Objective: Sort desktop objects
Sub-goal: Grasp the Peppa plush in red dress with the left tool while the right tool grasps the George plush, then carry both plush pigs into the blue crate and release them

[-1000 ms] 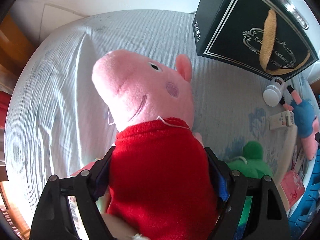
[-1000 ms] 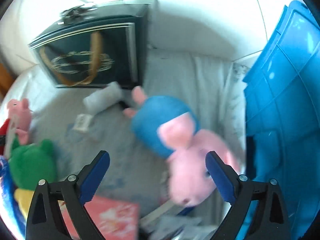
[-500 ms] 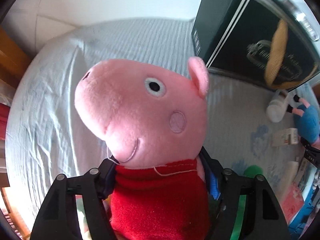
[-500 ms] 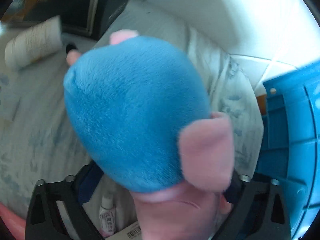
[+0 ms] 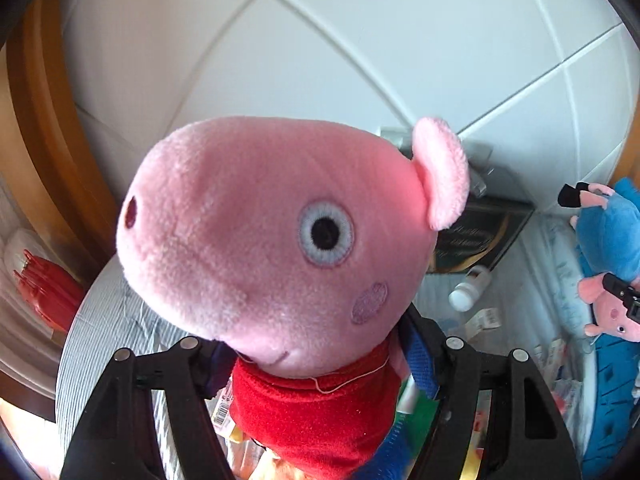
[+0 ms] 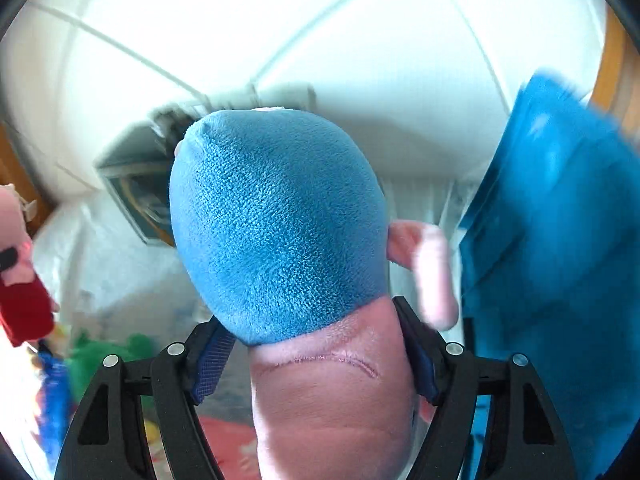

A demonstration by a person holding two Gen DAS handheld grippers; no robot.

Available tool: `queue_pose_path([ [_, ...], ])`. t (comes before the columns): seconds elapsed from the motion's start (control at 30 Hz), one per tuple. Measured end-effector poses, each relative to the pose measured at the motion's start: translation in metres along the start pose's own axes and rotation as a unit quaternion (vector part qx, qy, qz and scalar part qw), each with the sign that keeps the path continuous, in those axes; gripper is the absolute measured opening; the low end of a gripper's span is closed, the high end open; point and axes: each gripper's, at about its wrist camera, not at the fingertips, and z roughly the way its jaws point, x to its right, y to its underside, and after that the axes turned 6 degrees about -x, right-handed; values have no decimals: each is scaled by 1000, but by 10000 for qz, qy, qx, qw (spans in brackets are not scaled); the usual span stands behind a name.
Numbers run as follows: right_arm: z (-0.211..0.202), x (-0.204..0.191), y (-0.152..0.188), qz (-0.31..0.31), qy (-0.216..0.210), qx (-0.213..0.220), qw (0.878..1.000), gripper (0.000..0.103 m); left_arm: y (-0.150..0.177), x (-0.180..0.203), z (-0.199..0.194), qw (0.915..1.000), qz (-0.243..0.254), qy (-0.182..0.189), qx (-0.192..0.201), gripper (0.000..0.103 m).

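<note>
A pink pig plush in a red dress (image 5: pixel 272 232) fills the left wrist view, hanging above the table. My left gripper (image 5: pixel 316 360) is shut on its red body, head upward. In the right wrist view a pig plush in blue (image 6: pixel 276 220) is held off the table with its body pointing away. My right gripper (image 6: pixel 316 354) has its jaws closing, and the blue pads press on the plush's pink neck and head. The blue plush (image 5: pixel 612 232) also shows at the right edge of the left wrist view. The red-dressed pig (image 6: pixel 20 300) shows at the left edge of the right wrist view.
A black gift box (image 5: pixel 476 236) stands at the back of the striped tablecloth (image 5: pixel 100 340), a white bottle (image 5: pixel 468 290) lying before it. A blue plastic crate (image 6: pixel 560 260) rises on the right. A green plush (image 6: pixel 104 356) and a pink booklet (image 6: pixel 228 436) lie below.
Both grippers have risen and tipped upward, each carrying a plush off the table. The right gripper, open above the blue pig a second ago, has closed on it.
</note>
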Motion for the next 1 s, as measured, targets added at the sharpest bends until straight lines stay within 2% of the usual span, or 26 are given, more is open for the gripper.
queue_pose_path([
  [0.13,-65,-10,-2,-11,101,503,9987,75,-2,16,-50,9990,126,201,368,70],
  [0.27,-132,-7,5,127,124,909,9957,75,-1,48,-95,9963,336,438,664,70],
  [0.53,-262,42,36,584,-12,1648,9846,75,15,140,-173,9838,967,1039,1098,70],
  [0.67,-309,68,50,760,200,1894,9788,75,20,197,-205,9734,1325,1382,1260,70],
  [0.8,-346,112,69,953,507,2009,9737,75,24,258,-231,9622,1607,1730,1361,70],
  [1.0,-368,188,85,1306,818,1930,9690,75,25,354,-253,9474,1918,2165,1374,70],
])
